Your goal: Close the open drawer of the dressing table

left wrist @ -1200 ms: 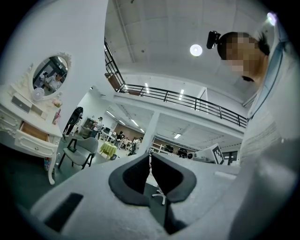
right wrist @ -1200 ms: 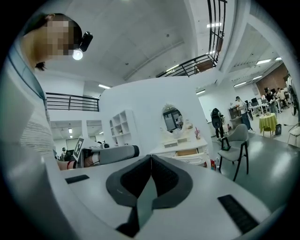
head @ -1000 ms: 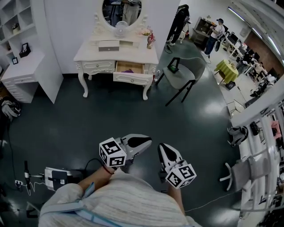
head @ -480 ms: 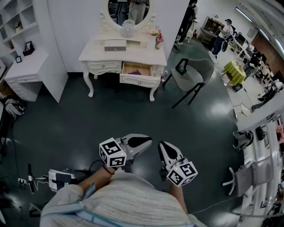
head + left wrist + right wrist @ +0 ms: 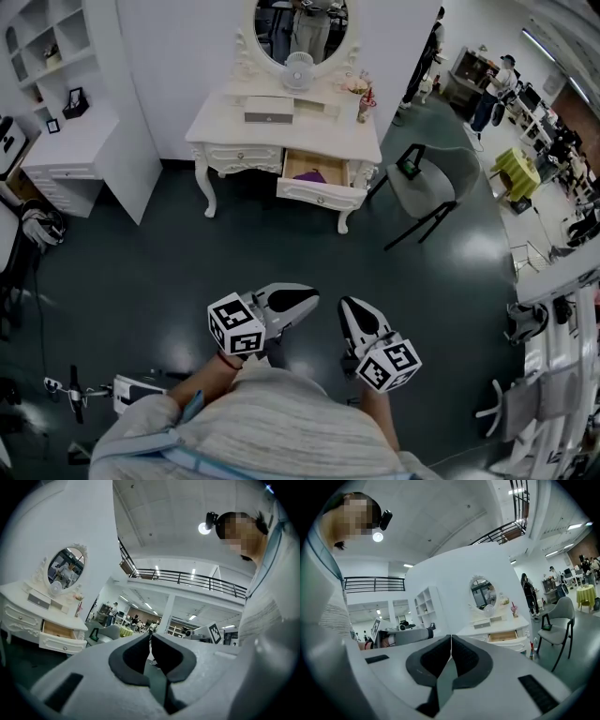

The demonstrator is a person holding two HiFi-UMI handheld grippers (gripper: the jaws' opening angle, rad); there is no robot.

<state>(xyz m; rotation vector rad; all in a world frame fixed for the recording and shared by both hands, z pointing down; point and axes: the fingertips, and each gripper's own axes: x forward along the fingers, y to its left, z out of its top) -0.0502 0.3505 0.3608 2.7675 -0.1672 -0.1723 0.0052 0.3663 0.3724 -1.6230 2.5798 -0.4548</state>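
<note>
**Drawer open on the desk; both grippers shut and well short of it**

The white desk (image 5: 361, 141) is seen at the top of the head view, set against a white wall under an oval mirror (image 5: 300, 23). Its right-hand drawer (image 5: 323, 194) is pulled out, and a purple item (image 5: 310, 175) is seen lying inside it. The left-hand drawer front (image 5: 242, 155) is seen flush with the desk. A small fan (image 5: 298, 67) is stood on the desk top below the mirror. A grey chair (image 5: 427, 183) is placed just to the right of the desk, on the dark floor (image 5: 141, 281).

The left gripper (image 5: 312, 299) and the right gripper (image 5: 348, 306) are held side by side close to the person's body, well apart from the desk. The jaws of the left gripper (image 5: 151, 637) are brought together with nothing between them. The jaws of the right gripper (image 5: 451, 639) are likewise pressed together and empty. The open drawer (image 5: 504, 636) is seen far beyond the right gripper's jaws, slightly to their right.
</note>
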